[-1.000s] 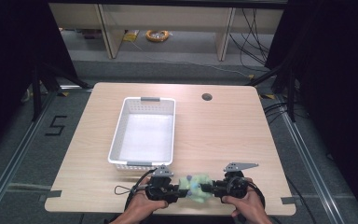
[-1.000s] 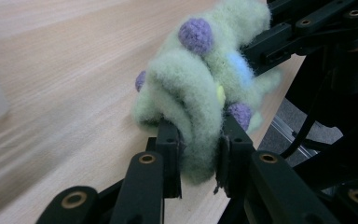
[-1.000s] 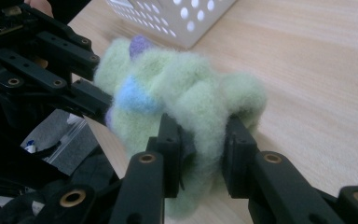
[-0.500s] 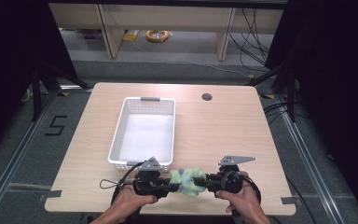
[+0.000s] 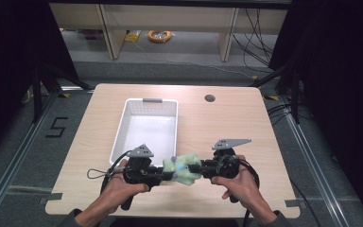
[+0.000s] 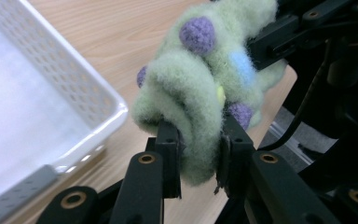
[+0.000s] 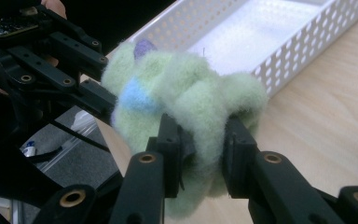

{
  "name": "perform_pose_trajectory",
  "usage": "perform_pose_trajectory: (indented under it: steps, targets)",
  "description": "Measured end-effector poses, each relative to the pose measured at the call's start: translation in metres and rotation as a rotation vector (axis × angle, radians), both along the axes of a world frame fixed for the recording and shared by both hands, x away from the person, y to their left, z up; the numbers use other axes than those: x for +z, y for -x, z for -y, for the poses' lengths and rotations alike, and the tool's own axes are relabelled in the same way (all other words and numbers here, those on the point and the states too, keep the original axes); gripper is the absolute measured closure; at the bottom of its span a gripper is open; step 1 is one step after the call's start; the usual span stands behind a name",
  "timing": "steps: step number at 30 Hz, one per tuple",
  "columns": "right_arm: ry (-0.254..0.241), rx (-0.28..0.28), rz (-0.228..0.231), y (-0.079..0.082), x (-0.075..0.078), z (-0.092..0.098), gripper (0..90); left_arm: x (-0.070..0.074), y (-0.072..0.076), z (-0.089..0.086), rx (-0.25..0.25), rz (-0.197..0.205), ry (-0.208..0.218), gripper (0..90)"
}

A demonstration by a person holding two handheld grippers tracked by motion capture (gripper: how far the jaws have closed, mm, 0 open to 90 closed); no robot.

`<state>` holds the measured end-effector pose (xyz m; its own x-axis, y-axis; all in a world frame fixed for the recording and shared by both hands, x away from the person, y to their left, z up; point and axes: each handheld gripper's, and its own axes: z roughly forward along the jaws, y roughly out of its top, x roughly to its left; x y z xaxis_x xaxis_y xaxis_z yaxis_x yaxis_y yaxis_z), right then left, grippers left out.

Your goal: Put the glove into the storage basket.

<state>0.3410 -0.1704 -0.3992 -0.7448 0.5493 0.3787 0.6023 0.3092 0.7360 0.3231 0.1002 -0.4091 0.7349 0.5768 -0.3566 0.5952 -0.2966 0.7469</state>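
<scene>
Fleece first: the green fuzzy cloth (image 5: 183,169), bunched and dotted with purple and blue spots, hangs between the two grippers above the near edge of the worktop (image 5: 227,123), just off the near right corner of the white basket (image 5: 123,137). Left gripper (image 5: 166,175) has its fingers (image 6: 168,149) clenched on one end of the bundle; in the left gripper view a thick fold is squeezed between the pads and bulges out toward twelve o'clock. Right gripper (image 5: 196,168) grasps the opposite end the same way, its fingers (image 7: 170,140) pinching a roll of fabric, with the basket lying beyond at about one o'clock.

Judging by the pose, the step in hand looks like carrying the cloth to the basket, which sits at roughly eleven o'clock from the bundle in the high view. To do it well, both hands should travel together at a matching pace so neither end is pulled out of its pinch. Keep the bundle high enough to clear the perforated rim. Bring it over the middle of the basket floor before either grip is released, since the soft fleece could snag or drape over the rim if let go early.
</scene>
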Motion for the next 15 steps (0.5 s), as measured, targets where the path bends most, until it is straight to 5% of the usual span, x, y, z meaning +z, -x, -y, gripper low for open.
perform_pose_trajectory:
  steps: [9,15]
  targets:
    - [-0.001,0.01,0.011,-0.027,0.022,-0.028,72.7,0.025,-0.022,-0.028,0.047,0.029,-0.026,73.1]
    - [0.029,0.02,0.013,-0.05,0.026,-0.052,72.7,0.024,-0.038,-0.045,0.096,0.013,-0.034,73.1]
